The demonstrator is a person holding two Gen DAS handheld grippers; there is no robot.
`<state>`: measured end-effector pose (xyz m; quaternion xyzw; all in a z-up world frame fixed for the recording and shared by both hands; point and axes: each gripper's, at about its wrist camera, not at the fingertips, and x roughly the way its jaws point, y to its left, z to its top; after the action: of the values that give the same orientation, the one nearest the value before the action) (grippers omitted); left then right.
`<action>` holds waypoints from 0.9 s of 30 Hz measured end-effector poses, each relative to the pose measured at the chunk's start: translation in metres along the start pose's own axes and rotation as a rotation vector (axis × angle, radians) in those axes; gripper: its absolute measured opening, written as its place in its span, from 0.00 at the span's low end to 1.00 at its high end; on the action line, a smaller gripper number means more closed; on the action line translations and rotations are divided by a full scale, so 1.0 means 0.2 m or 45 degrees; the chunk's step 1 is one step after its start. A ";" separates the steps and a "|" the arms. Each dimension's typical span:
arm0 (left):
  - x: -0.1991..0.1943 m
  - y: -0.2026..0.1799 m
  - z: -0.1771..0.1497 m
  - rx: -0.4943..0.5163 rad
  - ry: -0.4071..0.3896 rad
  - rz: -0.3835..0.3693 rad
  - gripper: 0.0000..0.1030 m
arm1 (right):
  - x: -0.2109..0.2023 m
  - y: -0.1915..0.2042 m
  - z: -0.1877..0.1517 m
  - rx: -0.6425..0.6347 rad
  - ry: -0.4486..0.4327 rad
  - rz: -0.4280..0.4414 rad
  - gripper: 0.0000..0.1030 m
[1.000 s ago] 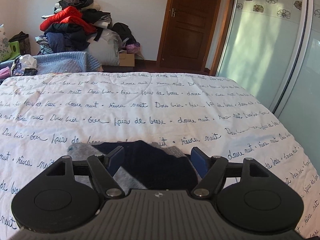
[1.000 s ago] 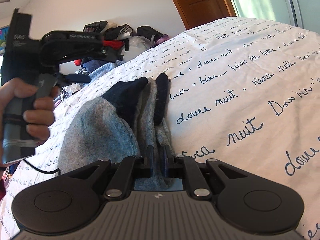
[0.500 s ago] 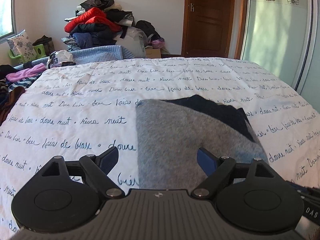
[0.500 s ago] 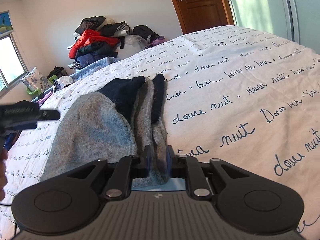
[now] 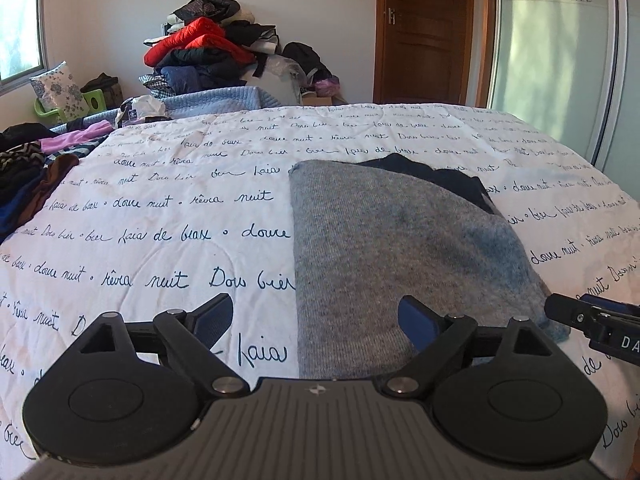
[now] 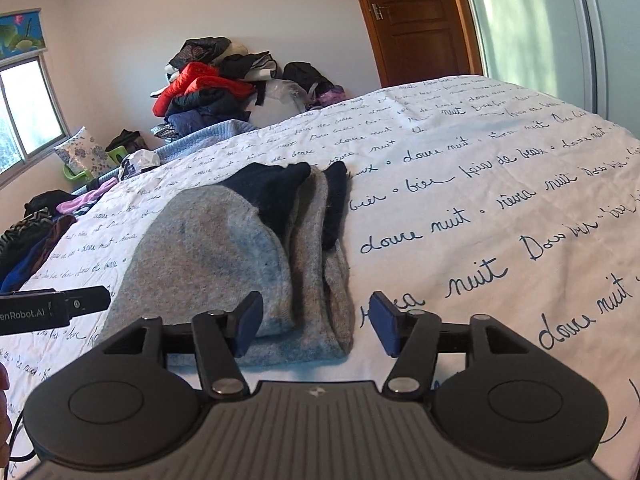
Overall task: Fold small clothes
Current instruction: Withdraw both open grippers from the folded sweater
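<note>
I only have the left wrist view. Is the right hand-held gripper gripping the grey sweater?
Observer: No. The right hand-held gripper has its jaws opening. The grey sweater has its near edge between the pads, but neither pad presses on it.
Operator: How does the sweater's right side lie?
Observer: Two narrow grey strips with dark ends, probably sleeves, lie lengthwise side by side along the body.
</note>
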<state>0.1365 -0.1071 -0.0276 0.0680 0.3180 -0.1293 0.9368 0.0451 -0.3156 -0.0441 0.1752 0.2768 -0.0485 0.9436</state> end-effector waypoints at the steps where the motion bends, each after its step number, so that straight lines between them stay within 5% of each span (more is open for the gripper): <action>1: -0.01 0.00 -0.01 0.000 0.008 -0.002 0.86 | 0.00 0.01 -0.01 -0.011 0.002 0.004 0.58; 27: -0.16 0.07 -0.26 -0.113 0.085 0.025 0.87 | -0.22 0.16 -0.18 -0.200 0.131 0.115 0.80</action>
<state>0.0858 -0.0771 -0.0482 0.0336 0.3538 -0.1036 0.9289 -0.0054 -0.2731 -0.0393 0.1154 0.3198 0.0249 0.9401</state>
